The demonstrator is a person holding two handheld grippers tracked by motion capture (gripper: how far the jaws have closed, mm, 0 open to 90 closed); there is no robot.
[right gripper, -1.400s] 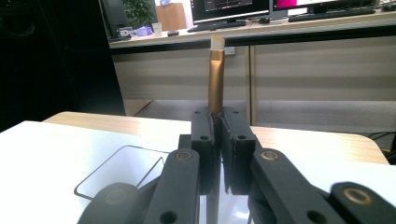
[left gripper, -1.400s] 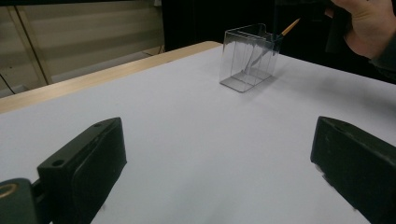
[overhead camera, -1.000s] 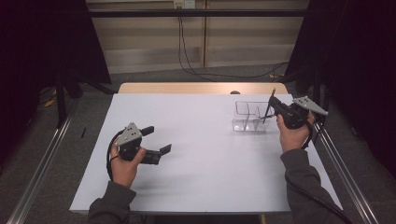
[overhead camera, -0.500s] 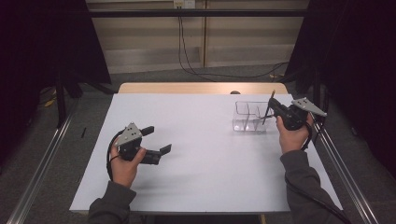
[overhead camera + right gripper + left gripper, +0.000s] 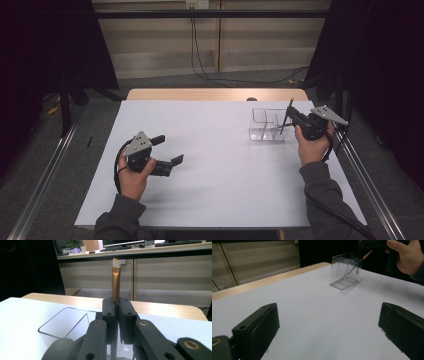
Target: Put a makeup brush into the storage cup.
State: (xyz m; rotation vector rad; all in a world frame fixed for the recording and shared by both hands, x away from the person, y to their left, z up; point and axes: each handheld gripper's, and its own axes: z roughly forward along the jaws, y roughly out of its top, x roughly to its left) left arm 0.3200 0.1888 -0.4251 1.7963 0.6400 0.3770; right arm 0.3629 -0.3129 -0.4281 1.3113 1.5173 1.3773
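A pencil [image 5: 286,116] is gripped in the closed fingers of the right gripper [image 5: 295,116], its lower end inside the clear box [image 5: 261,125]. The left gripper [image 5: 172,162] is held open over the table [image 5: 220,190].

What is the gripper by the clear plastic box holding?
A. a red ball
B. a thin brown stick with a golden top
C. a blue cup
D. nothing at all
B: in the right gripper view, the right gripper has its black jaws shut tight on a thin brown stick with a golden top, standing over the clear plastic box.
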